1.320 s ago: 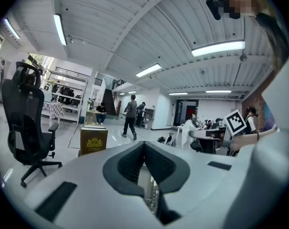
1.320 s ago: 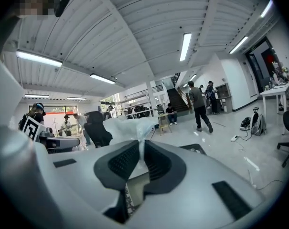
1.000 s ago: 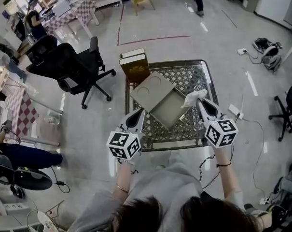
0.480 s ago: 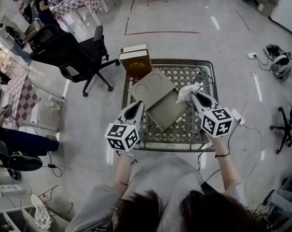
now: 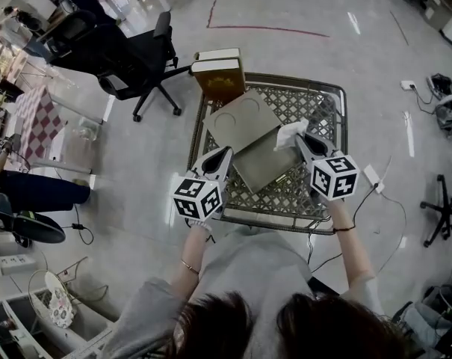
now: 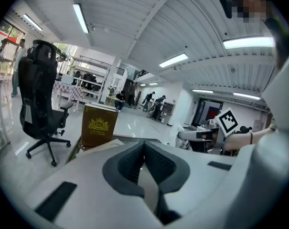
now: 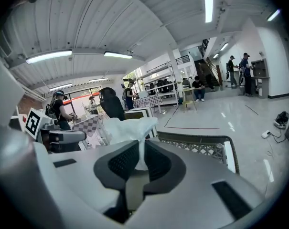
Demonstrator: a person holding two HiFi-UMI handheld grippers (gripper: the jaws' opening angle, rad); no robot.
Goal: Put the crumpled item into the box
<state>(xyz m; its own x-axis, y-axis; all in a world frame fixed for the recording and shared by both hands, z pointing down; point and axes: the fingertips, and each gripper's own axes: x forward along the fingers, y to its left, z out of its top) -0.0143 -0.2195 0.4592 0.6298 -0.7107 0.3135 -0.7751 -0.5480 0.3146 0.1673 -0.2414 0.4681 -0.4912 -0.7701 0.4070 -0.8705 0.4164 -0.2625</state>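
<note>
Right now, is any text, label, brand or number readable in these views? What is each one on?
On the brown box: gold crown emblem with lettering, too blurred to read.
Markers on left gripper and right gripper: black-and-white square patterns, no words.
No other text is readable.

White crumpled item (image 5: 289,134); tan box (image 5: 264,159) (grey lattice-patterned table (image 5: 315,103)).

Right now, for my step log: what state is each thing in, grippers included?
Box: open, lying on the table.
Lid: off, flat beside the box.
Crumpled item: pinched, not yet in the box.
Right gripper: shut on the crumpled item.
Left gripper: shut, empty.
Brown case: closed, upright by the table's far corner.
</note>
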